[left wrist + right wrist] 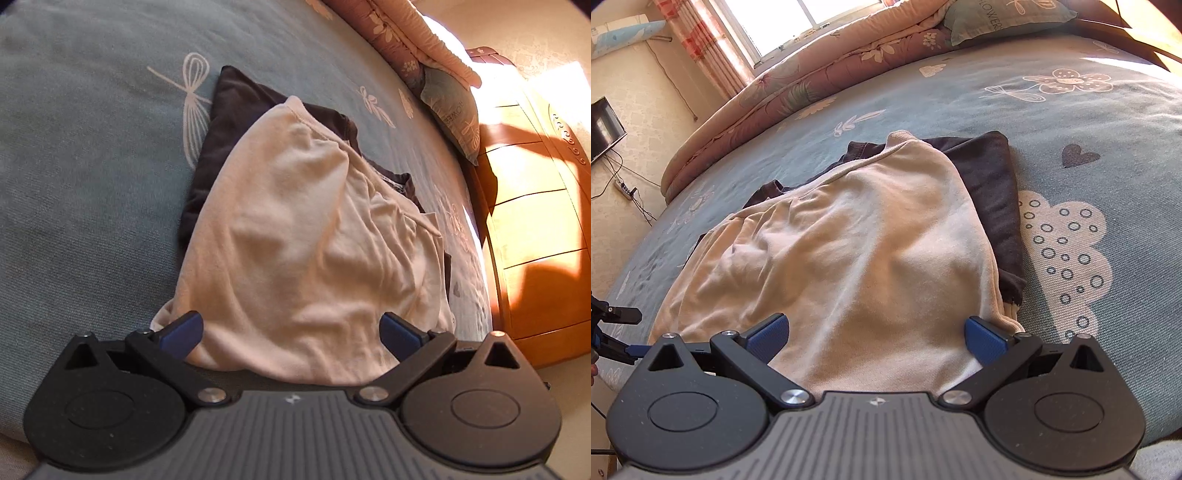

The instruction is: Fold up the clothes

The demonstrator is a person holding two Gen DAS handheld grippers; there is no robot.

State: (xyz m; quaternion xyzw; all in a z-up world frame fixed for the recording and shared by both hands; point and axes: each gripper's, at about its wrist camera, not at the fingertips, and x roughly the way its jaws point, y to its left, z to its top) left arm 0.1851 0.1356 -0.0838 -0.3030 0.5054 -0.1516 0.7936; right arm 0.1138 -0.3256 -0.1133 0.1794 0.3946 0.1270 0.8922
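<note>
A cream garment (pixel 295 236) (pixel 842 258) lies rumpled on the bed, spread over a dark folded garment (pixel 236 110) (pixel 990 177) that shows along its far and side edges. My left gripper (pixel 291 332) stands open over the cream garment's near edge, blue pads wide apart, nothing pinched. My right gripper (pixel 875 338) is open too, its pads either side of the cream cloth's near hem. At the left edge of the right wrist view I see part of the left gripper (pixel 613 332).
The clothes rest on a blue-grey bedspread (pixel 92 147) (pixel 1089 122) with white prints. A pink quilt (pixel 812 62) and a pillow (pixel 454 110) lie at the far side. A wooden headboard (pixel 535 221) stands to the right. A power strip (pixel 624 188) lies on the floor.
</note>
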